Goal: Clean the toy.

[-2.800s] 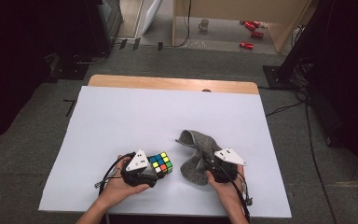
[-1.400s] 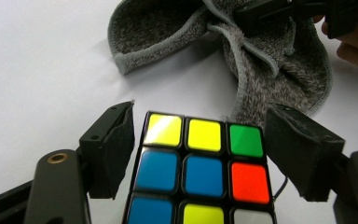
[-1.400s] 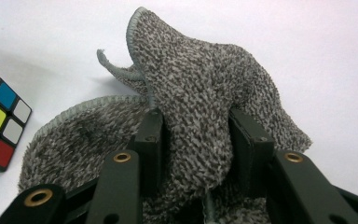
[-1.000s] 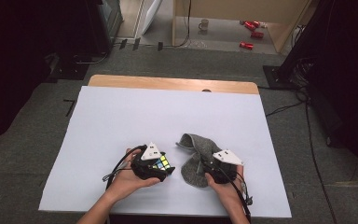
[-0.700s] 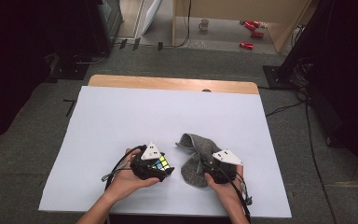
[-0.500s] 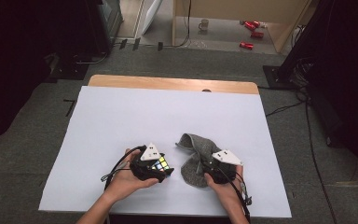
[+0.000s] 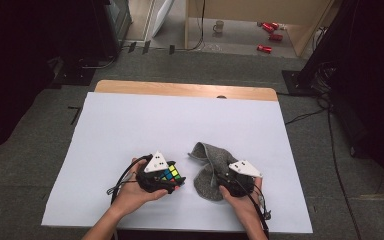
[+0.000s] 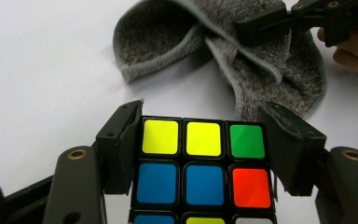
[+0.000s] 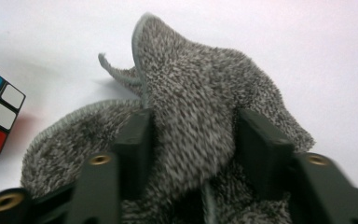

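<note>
Left claw [image 7: 172, 181], cube [image 7: 171, 175] nearer cloth [image 7: 210, 167]

The white table [image 7: 130, 130] lies bare across its far half and along its left and right edges, so a hand could pass freely there. Near the front edge, the puzzle cube [image 7: 169, 175] clamped in the left gripper [image 7: 172, 177] and the crumpled grey cloth [image 7: 207, 167] pinched by the right gripper [image 7: 225, 180] block the middle. Just a narrow strip of bare surface separates cube and cloth.
</note>
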Action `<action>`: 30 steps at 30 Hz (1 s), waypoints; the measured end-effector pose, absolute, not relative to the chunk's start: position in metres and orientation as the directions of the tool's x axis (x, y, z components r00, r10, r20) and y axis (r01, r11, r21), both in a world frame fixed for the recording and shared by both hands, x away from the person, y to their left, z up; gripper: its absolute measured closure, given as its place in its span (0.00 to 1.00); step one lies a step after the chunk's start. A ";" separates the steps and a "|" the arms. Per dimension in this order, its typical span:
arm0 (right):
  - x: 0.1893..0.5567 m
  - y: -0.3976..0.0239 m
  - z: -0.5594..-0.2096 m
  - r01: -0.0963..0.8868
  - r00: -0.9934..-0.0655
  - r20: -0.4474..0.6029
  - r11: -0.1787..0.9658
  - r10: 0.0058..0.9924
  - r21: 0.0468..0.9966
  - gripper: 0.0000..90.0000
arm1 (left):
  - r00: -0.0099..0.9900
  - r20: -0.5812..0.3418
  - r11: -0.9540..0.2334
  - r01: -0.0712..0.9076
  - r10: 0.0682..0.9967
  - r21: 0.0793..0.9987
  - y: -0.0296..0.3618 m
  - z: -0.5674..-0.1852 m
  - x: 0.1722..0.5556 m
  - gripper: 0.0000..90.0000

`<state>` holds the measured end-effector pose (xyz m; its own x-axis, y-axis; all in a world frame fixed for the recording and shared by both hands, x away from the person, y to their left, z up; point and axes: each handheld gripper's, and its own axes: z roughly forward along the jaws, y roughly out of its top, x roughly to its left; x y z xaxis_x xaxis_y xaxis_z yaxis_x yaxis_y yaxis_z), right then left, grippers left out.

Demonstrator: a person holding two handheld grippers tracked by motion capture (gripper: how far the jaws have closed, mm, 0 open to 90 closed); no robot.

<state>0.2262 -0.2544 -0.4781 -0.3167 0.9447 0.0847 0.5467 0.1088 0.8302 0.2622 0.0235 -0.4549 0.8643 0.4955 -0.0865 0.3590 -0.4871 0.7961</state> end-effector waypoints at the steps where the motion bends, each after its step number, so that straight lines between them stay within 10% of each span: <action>1: 0.226 -0.255 -0.477 0.543 -0.319 0.085 0.108 0.944 0.833 0.44 | 0.863 -0.088 -0.481 0.359 0.497 0.800 0.024 -0.454 0.262 0.39; 30: 0.199 -0.186 -0.475 0.467 -0.562 0.143 0.170 0.815 0.868 0.26 | 0.833 -0.123 -0.388 0.376 0.540 0.841 0.032 -0.438 0.271 0.39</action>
<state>0.1987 -0.1862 -0.4747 -0.5619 0.8148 0.1427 0.4666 0.1698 0.8680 0.2707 0.0320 -0.4380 0.8325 0.5402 -0.1226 0.3759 -0.3883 0.8413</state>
